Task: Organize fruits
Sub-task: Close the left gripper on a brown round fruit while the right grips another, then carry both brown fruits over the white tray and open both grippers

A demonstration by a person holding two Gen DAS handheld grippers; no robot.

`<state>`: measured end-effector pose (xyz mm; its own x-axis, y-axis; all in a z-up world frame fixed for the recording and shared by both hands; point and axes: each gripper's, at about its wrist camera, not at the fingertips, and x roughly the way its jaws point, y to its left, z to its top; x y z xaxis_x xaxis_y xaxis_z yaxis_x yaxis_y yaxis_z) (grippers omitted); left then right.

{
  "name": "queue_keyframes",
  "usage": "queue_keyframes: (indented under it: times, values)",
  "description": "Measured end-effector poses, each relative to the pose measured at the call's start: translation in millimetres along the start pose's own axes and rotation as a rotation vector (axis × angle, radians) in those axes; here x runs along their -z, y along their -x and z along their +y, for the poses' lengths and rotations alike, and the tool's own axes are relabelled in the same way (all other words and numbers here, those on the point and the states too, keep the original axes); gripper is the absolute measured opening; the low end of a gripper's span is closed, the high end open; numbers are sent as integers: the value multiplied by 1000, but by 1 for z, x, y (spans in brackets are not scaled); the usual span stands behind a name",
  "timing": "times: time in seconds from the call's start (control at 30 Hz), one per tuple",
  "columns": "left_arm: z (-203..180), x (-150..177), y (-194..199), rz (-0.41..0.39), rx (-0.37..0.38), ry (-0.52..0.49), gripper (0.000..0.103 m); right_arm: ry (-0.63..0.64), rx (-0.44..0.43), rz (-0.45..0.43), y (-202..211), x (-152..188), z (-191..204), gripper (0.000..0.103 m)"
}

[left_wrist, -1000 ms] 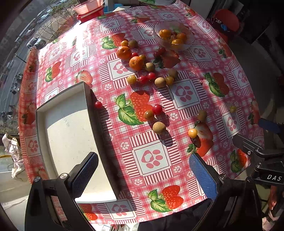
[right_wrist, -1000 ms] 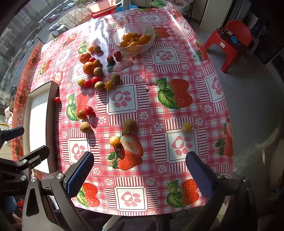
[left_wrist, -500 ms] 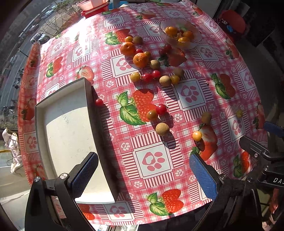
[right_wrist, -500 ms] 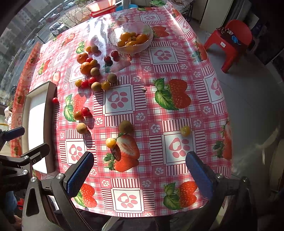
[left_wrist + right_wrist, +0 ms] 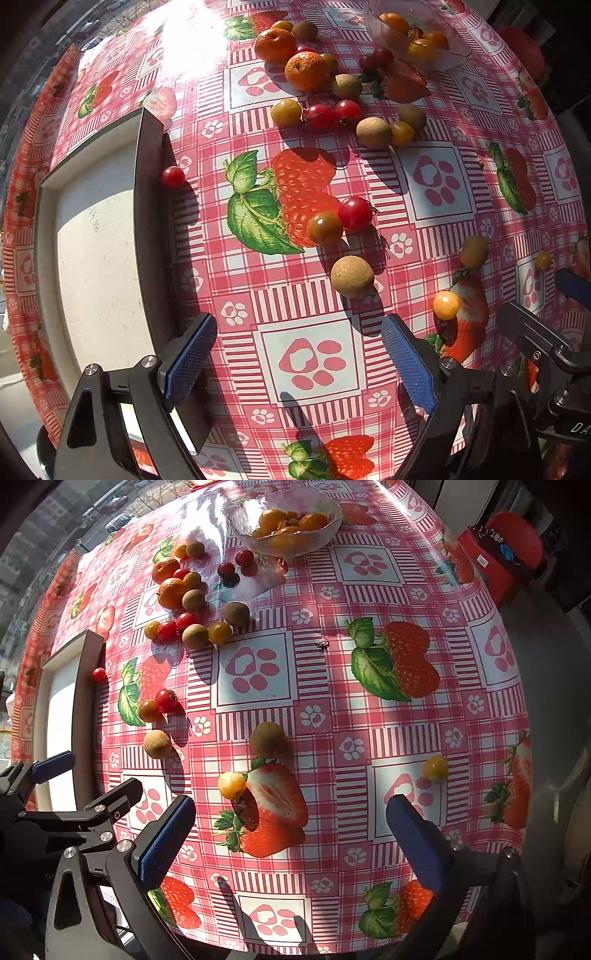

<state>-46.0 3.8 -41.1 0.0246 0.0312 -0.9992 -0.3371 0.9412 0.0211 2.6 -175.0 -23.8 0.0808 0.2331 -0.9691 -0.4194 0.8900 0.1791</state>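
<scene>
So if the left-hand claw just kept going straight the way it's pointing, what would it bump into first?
Probably the round tan-brown fruit lying loose on the red checked tablecloth. It sits just ahead of the open left gripper, slightly toward its right finger. Depth is hard to judge here, so the gripper might reach bare cloth first.

**Two low wrist views over one table**

Both cameras look forward and down from the near edge. The left sits close beside the tray [image 5: 147, 229]; the right views farther right. Both share the tray [image 5: 83, 716] and scattered fruit.
</scene>
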Motion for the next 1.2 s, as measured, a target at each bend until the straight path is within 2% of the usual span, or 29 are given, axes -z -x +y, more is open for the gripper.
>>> queue_keyframes:
  times: [0.13, 0.27, 0.37, 0.43, 0.53, 0.6, 0.67, 0.7, 0.73, 0.77, 0.97, 1.2]
  values:
    - [2, -7, -13, -7, -4, 42, 91, 22, 1, 1, -15, -14, 3, 102]
    - [2, -10, -25, 3, 3, 65, 82, 43, -8, 7, -30, -26, 7, 97]
    - [0, -17, -32, 9, -4, 76, 82, 48, -26, 23, -41, -33, 7, 84]
    - [3, -18, -37, 0, 7, 85, 78, 55, -45, 42, -47, -35, 8, 75]
    - [3, -21, -41, -22, 9, 87, 75, 77, -42, 57, -56, -38, 9, 70]
    - [-3, -25, -37, -32, 15, 74, 67, 95, -35, 45, -56, -39, 12, 66]
    - [-8, -26, -35, -45, 23, 53, 48, 114, -17, 37, -55, -41, 15, 51]
    - [-14, -29, -35, -48, 29, 40, 43, 124, -6, 35, -55, -41, 16, 36]
    - [-17, -29, -35, -51, 34, 27, 32, 127, -14, 36, -55, -43, 18, 29]
    - [-20, -30, -35, -51, 40, 14, 27, 121, -28, 41, -55, -43, 17, 29]
    - [-11, -31, -37, -32, 110, 15, 27, 20, -111, 37, -46, -43, -3, 29]
    - [18, -10, -23, -51, 149, 34, 27, -23, -143, 19, -27, -35, -18, 30]
